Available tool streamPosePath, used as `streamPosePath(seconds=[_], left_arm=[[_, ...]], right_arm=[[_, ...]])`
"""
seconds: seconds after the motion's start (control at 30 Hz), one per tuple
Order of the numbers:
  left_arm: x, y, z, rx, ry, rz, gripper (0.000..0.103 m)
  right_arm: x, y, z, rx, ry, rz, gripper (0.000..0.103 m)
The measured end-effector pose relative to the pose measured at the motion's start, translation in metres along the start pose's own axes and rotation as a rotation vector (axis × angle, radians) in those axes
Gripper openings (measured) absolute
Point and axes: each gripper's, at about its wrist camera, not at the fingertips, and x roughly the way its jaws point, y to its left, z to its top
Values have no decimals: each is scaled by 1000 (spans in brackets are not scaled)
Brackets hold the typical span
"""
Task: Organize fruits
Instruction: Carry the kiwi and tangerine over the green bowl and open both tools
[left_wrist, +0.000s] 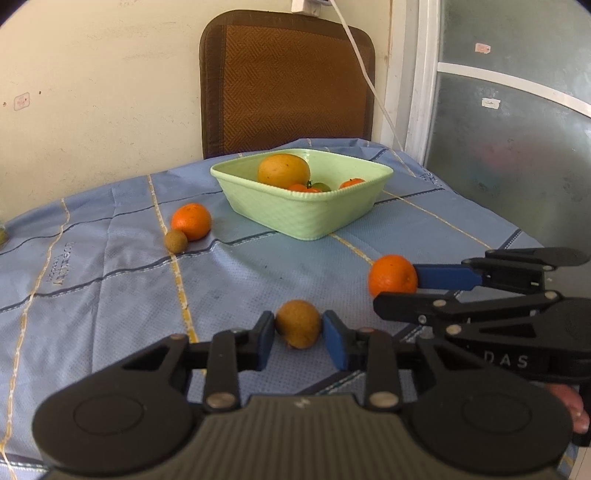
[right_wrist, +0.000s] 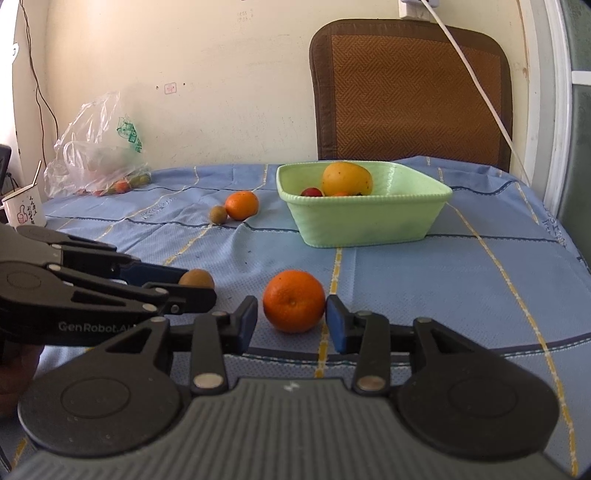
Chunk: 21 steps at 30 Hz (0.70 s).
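While the left claw (left_wrist: 298, 334) sits at lower centre of its view with blue pads closed against a brown kiwi (left_wrist: 298, 324) resting on the tabletop (left_wrist: 110, 295), the right claw (right_wrist: 291, 319) brackets an orange (right_wrist: 294, 301), one pad touching, the other just clear. Farther back, a green basket (left_wrist: 306, 214) holds more fruit.

We see each gripper (left_wrist: 299, 338) (right_wrist: 291, 321) in matte black, blue pads (left_wrist: 334, 341), silver rivets (white "GenRobot.AI" lettering).
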Motion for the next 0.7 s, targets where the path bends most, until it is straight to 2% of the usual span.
streamPosePath(seconds=[0.03, 0.1, 0.27, 0.3, 0.33, 0.43, 0.5, 0.53, 0.6, 0.7], left_arm=[[0, 0, 1, -2, -1, -6, 29], [-1, 2, 4, -12, -4, -14, 29], [3, 5, 38, -24, -40, -46, 29], [6, 6, 48, -32, -52, -50, 29], [10, 7, 59, -43, -64, -61, 29], [28, 9, 89, -59, -94, -79, 29], [44, 11, 104, -81, -75, -80, 29], [49, 13, 108, -101, -65, -85, 29], [50, 14, 109, -125, -69, -109, 29], [45, 13, 102, -110, -87, -117, 29]], right_arm=[[0, -1, 0, 8, 0, 1, 38], [-1, -5, 2, 29, -17, 13, 37], [-8, -15, 19, 48, -136, -4, 35], [-8, -18, 24, 51, -162, -10, 32], [-7, -22, 31, 53, -184, -15, 19], [4, -33, 49, 54, -217, -39, 18], [12, -41, 56, 65, -206, -48, 19], [14, -47, 56, 90, -193, -26, 21], [10, -57, 50, 143, -171, 31, 21], [6, -58, 32, 143, -105, 66, 23]])
